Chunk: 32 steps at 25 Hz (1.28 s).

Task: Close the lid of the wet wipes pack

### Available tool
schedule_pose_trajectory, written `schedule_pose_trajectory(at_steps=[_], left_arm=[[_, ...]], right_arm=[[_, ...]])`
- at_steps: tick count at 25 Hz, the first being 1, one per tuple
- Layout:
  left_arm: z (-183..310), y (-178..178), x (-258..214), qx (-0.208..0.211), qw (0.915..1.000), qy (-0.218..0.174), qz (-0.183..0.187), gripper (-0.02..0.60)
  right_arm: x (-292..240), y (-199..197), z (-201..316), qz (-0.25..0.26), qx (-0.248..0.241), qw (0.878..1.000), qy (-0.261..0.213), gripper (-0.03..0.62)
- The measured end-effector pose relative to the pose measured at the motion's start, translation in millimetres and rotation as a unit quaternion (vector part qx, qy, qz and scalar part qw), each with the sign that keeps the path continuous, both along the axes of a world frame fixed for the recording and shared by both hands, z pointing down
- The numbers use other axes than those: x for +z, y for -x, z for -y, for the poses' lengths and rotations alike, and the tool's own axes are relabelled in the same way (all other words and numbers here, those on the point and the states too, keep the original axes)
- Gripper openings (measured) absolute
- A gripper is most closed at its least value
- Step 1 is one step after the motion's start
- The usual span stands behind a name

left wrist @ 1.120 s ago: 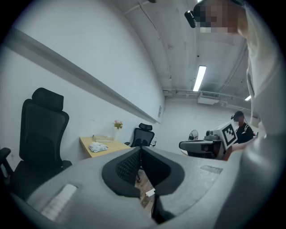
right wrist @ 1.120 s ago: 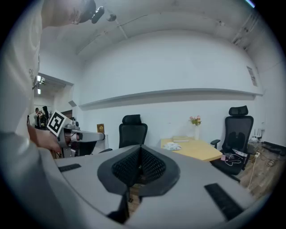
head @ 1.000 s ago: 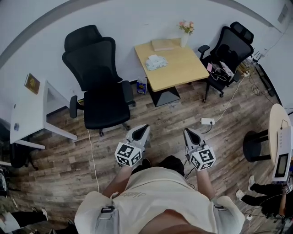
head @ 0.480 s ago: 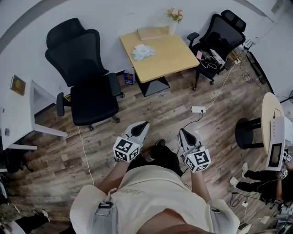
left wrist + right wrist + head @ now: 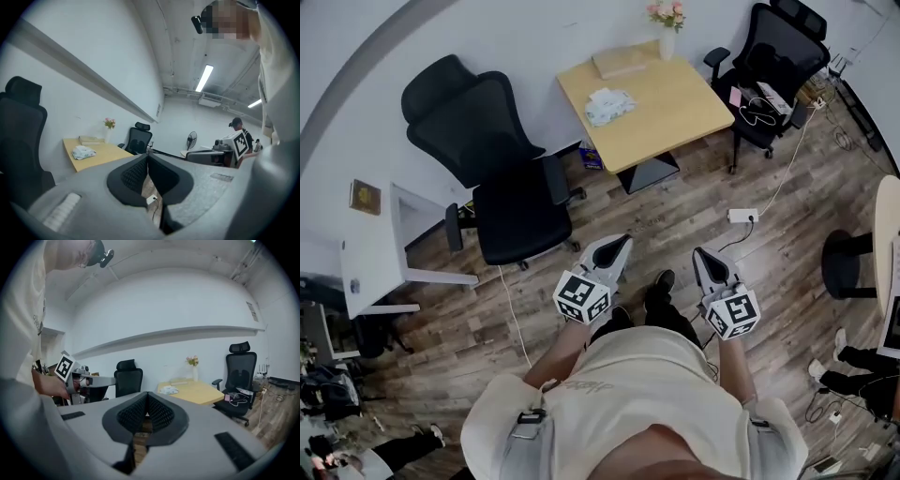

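Observation:
The wet wipes pack (image 5: 608,105) lies on the light wooden table (image 5: 670,112) far ahead of me, near its left edge; whether its lid is up cannot be made out at this distance. My left gripper (image 5: 619,246) and right gripper (image 5: 703,255) are held close to my body over the floor, both shut and empty, a long way short of the table. In the left gripper view the pack (image 5: 84,151) sits on the table (image 5: 105,155) beyond the shut left gripper (image 5: 147,157). The right gripper view shows the pack (image 5: 169,390) past the shut right gripper (image 5: 147,394).
A large black office chair (image 5: 502,178) stands left of the table, and another black chair (image 5: 769,70) to its right. A flower vase (image 5: 666,28) and a flat book (image 5: 622,62) sit at the table's back. A power strip (image 5: 742,216) and cables lie on the floor; a white desk (image 5: 375,248) is at left.
The head view has shifted as I step across the floor, and the table now looks slightly nearer. Both grippers stay shut and empty in front of my body.

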<state>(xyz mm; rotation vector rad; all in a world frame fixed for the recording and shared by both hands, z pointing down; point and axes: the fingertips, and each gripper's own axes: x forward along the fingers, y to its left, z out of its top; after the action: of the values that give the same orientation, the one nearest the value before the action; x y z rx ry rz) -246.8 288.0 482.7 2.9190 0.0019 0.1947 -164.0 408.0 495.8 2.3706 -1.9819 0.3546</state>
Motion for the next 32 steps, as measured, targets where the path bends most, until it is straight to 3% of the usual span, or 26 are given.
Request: schedule_pose_trajectory(at_steps=[5,10,16,22,32], left_arm=[[43.5,-41.2,-23.5,-0.027,0.9988,-0.041,0.007,0.018],[61.0,-92.9,-42.1,-0.041,0.9989,-0.005,-0.024,0.018],[83.7,-125.2,-46.8,-0.078,0.9964,-0.034,-0.001,0.018],[92.1,-149.2,-20.6,-0.090,0.9953,0.012,0.032,0.018],[127.0,-215.3,2.2,-0.061,0.9972,-0.022,0.037,0.018]], right_arm=[[-19.1,-57.5,42.7,-0.013,-0.020,0.999,-0.029,0.003],[-10.3,-115.0,48.0,-0.017,-0.034,0.999,-0.024,0.003],[6.6,-167.3,55.9,-0.005,-0.045,0.999,-0.019,0.003],[23.1,-196.8,57.9,0.029,-0.040,0.999,-0.019,0.003],[34.4,-233.3,88.8,0.022,-0.030,0.999,0.012,0.003]])
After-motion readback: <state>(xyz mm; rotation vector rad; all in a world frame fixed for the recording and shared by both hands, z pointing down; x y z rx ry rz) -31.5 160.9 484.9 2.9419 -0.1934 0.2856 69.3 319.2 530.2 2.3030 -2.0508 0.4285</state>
